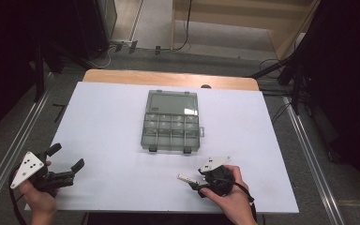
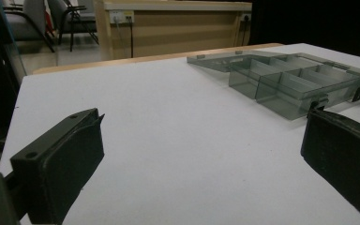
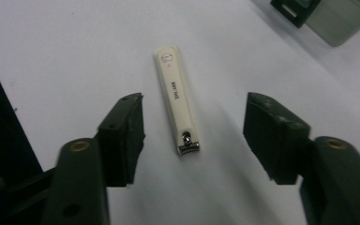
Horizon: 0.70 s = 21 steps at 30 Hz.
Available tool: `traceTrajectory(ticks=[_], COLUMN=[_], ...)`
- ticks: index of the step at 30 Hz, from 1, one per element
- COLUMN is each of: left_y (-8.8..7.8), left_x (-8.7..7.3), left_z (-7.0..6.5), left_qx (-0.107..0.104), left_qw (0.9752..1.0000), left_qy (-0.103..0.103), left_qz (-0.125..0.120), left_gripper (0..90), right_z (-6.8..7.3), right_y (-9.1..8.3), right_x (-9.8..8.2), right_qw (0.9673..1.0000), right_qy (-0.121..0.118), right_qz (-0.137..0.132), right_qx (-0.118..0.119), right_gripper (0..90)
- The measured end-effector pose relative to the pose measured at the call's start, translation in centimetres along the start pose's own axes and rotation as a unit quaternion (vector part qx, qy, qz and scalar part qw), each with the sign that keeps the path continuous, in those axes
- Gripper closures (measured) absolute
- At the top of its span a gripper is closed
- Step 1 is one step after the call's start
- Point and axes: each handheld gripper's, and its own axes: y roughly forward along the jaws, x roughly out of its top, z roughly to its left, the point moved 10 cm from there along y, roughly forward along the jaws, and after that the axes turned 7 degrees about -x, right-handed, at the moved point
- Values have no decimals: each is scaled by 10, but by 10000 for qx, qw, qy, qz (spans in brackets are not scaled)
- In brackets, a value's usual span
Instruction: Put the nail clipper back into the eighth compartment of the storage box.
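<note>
On the white table (image 1: 108, 122) you have two grippers, one compartment box and one nail clipper. Your left gripper (image 1: 66, 165) stands wide apart and empty near the left edge, and the smoky clear box (image 1: 171, 123) lies open at mid-table. Your right gripper (image 3: 194, 124) straddles the cream, metal-tipped nail clipper (image 3: 176, 98) lying flat, its pads clear of both sides.

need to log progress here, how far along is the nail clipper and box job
Done: the compartment box lies open mid-table, lid flat behind. In hand: the right gripper straddles the nail clipper on the white tabletop, jaws apart, not touching it. Left: gripping it and probably moving it into a compartment. The left gripper waits open.
</note>
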Motion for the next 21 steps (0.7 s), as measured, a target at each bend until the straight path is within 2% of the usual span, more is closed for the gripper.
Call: traceTrajectory(ticks=[1, 9, 13, 21], left_y=[0, 0, 0, 0], left_x=[0, 0, 0, 0], left_z=[0, 0, 0, 0], left_qx=[0, 5, 3, 2], left_qw=[10000, 10000, 10000, 10000], left_qy=[2, 9, 14, 18], left_qz=[5, 4, 4, 5], left_gripper=[0, 0, 0, 0], right_z=[1, 5, 9, 7], right_y=[1, 0, 3, 10], right_x=[0, 2, 1, -2], right_qw=[10000, 9997, 9994, 9986], right_qy=[-35, -209, -287, -426], right_qz=[24, 81, 171, 308], right_qx=[20, 31, 89, -87], right_gripper=[505, 645, 683, 739])
